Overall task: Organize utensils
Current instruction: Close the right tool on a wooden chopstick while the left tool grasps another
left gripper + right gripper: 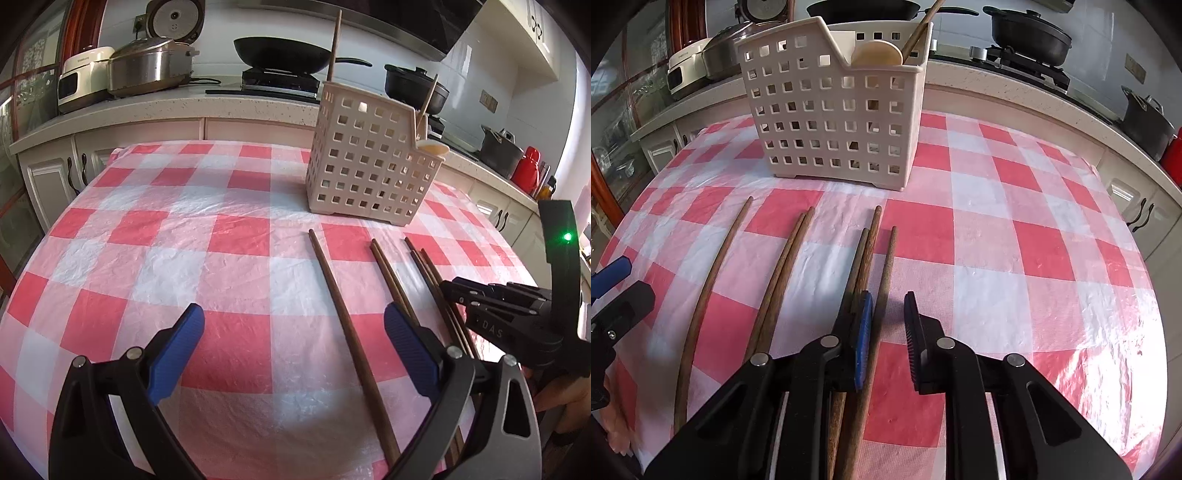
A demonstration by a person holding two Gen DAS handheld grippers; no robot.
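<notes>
Chopstick (886, 280) between right tongs (888, 314)

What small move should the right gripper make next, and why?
Probably close the right gripper on the rightmost chopstick: it lies between the pads, with a gap beside the right one, and the basket awaits.

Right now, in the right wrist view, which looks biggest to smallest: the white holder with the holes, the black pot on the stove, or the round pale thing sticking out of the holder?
1. Perforated holder, clearly largest.
2. Black pot; it stands farther back, so its true size is unsure.
3. Round pale piece, smallest as it shows; part is hidden inside the holder.
</notes>
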